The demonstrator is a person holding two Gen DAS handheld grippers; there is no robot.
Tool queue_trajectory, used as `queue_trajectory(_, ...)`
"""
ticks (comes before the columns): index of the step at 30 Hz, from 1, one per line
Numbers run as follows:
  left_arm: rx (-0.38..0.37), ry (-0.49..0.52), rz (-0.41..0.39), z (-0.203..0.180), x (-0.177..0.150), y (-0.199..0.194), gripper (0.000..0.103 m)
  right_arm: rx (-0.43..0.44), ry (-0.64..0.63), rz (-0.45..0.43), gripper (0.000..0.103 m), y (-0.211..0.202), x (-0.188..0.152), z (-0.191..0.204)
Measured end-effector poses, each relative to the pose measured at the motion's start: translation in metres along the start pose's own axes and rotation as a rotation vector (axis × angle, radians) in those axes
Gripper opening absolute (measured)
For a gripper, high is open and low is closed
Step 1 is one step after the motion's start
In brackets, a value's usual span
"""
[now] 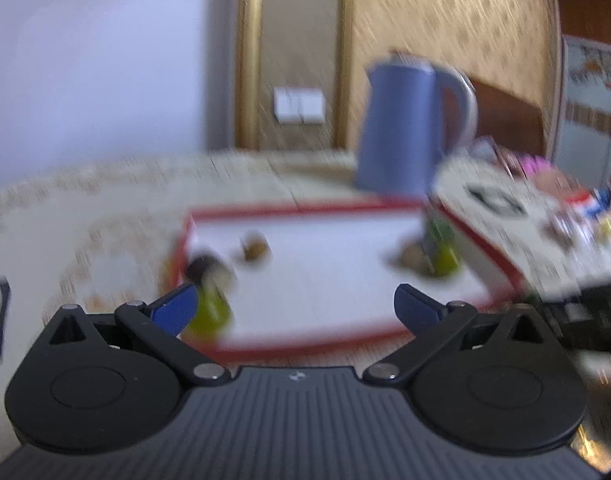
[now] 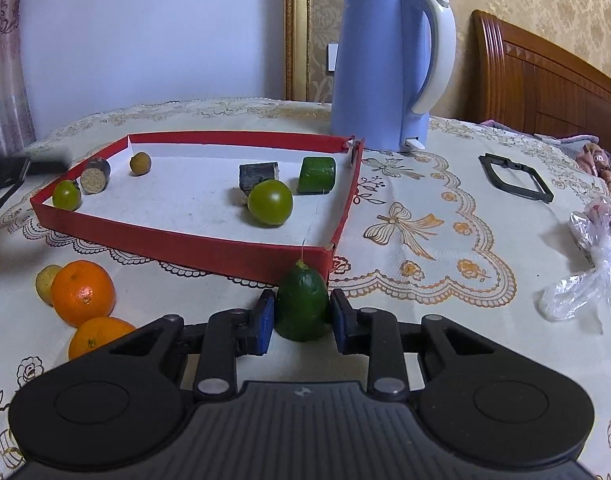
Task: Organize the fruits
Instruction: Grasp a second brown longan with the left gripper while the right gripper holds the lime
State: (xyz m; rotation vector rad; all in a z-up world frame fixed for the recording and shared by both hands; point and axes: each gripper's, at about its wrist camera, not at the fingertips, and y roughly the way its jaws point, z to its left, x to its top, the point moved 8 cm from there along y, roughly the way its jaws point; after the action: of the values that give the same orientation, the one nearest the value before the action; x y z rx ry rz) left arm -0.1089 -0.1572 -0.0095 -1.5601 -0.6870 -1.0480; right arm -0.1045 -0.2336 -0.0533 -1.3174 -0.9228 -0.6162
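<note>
My right gripper is shut on a dark green cucumber end piece, just in front of the near corner of the red-rimmed tray. Inside the tray lie a round green fruit, a green cucumber chunk, a dark block, a small brown fruit, a dark cut stub and a small green fruit. Two oranges and a yellowish fruit lie on the cloth to the left. My left gripper hangs open over the blurred tray, holding nothing.
A blue electric kettle stands behind the tray. A black frame-shaped piece and a crumpled clear plastic bag lie on the cloth at the right. Another black part lies at the left edge. A wooden headboard rises beyond.
</note>
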Motion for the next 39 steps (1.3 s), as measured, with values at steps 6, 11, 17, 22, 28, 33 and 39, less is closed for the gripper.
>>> queue_trajectory(6, -0.041, 0.033, 0.112, -0.023, -0.033, -0.007, 0.103, 0.001, 0.001, 0.0, 0.029, 0.0, 0.0, 0.0)
queue_trajectory(11, -0.012, 0.075, 0.123, -0.03, -0.036, -0.011, 0.103, 0.004, 0.005, 0.0, 0.029, 0.0, 0.0, 0.0)
queue_trajectory(17, -0.012, 0.107, 0.167, -0.029, -0.045, -0.018, 0.103, 0.006, 0.006, 0.0, 0.029, 0.0, 0.0, 0.0)
queue_trajectory(22, 0.012, 0.112, 0.209, -0.022, -0.056, -0.013, 0.103, 0.005, 0.006, 0.001, 0.029, 0.0, 0.0, 0.0)
queue_trajectory(28, -0.006, 0.137, 0.193, -0.029, -0.053, -0.006, 0.091, 0.006, 0.007, 0.001, 0.029, 0.0, 0.0, 0.0)
queue_trajectory(33, -0.02, 0.137, 0.189, -0.035, -0.051, -0.002, 0.089, 0.005, 0.006, 0.001, 0.029, 0.0, 0.0, -0.001)
queue_trajectory(39, -0.056, 0.135, 0.182, -0.044, -0.05, 0.002, 0.075, 0.005, 0.007, 0.001, 0.029, 0.0, 0.0, -0.001)
